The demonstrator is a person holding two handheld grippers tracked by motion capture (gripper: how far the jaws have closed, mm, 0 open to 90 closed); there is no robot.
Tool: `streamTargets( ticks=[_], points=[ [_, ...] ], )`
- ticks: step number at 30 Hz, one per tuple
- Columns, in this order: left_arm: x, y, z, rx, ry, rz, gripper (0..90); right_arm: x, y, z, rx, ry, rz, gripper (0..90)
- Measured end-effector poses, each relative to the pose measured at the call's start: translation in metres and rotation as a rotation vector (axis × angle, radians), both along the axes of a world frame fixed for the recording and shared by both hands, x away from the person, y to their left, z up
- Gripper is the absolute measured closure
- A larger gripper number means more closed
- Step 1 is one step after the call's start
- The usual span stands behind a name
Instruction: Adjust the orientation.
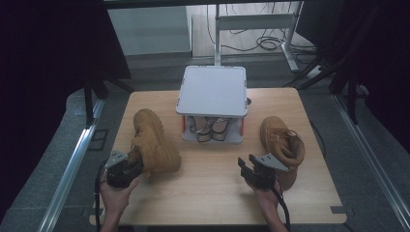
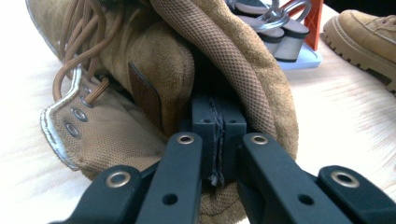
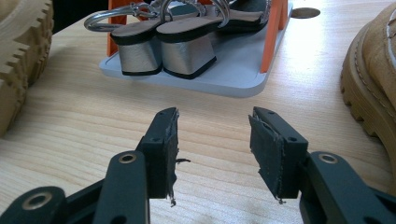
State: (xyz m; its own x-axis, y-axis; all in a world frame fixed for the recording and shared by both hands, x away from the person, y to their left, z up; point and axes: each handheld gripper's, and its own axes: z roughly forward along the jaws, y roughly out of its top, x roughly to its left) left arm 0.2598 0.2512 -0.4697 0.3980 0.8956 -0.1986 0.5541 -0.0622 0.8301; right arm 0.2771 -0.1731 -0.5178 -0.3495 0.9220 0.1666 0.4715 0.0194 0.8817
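Note:
Two tan lace-up boots are on the wooden table (image 1: pixel 208 198). The left boot (image 1: pixel 152 142) lies tipped on its side. My left gripper (image 1: pixel 129 162) is at its ankle opening; in the left gripper view the jaws (image 2: pixel 218 109) are pressed together with their tips tucked under the padded collar of this boot (image 2: pixel 163 60). The right boot (image 1: pixel 283 145) stands at the right. Beside its heel, my right gripper (image 1: pixel 246 166) is open above bare wood, nothing between its jaws (image 3: pixel 212 126).
A small white rack (image 1: pixel 212 89) with orange posts stands at the back middle, with a pair of silver-heeled sandals (image 3: pixel 163 42) on its lower shelf. The right boot's sole (image 3: pixel 373 70) edges the right gripper view. Cables and a desk frame lie beyond the table.

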Motion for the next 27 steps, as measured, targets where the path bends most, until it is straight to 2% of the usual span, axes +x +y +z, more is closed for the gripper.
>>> streamTargets(
  ticks=[6,9,12,17,20,21,24,27],
  points=[
    [0.007,-0.008,0.006,0.007,-0.006,-0.009,88.1,-0.001,-0.003,0.002,0.006,-0.008,-0.005,51.5],
    [0.010,-0.011,0.010,-0.008,-0.016,-0.018,87.9,-0.001,-0.004,0.002,0.008,-0.006,-0.006,51.5],
    [0.013,-0.017,0.015,0.001,-0.029,-0.028,88.0,-0.001,-0.003,0.001,0.007,-0.003,-0.005,51.5],
    [0.031,-0.034,0.023,0.001,-0.026,-0.068,88.0,-0.001,-0.001,0.001,-0.001,-0.003,-0.001,51.5],
    [0.041,-0.046,0.026,-0.011,-0.037,-0.100,87.9,-0.001,-0.002,0.000,-0.003,-0.003,-0.002,51.5],
    [0.044,-0.048,0.028,-0.020,-0.045,-0.101,87.7,-0.001,-0.002,0.000,-0.004,-0.003,-0.003,51.5],
    [0.050,-0.054,0.031,-0.014,-0.032,-0.102,86.7,-0.001,-0.004,0.000,0.000,-0.003,-0.003,51.5],
    [0.048,-0.057,0.033,-0.016,-0.043,-0.097,86.4,-0.001,-0.004,0.000,0.011,0.001,-0.001,51.5]
  ],
)
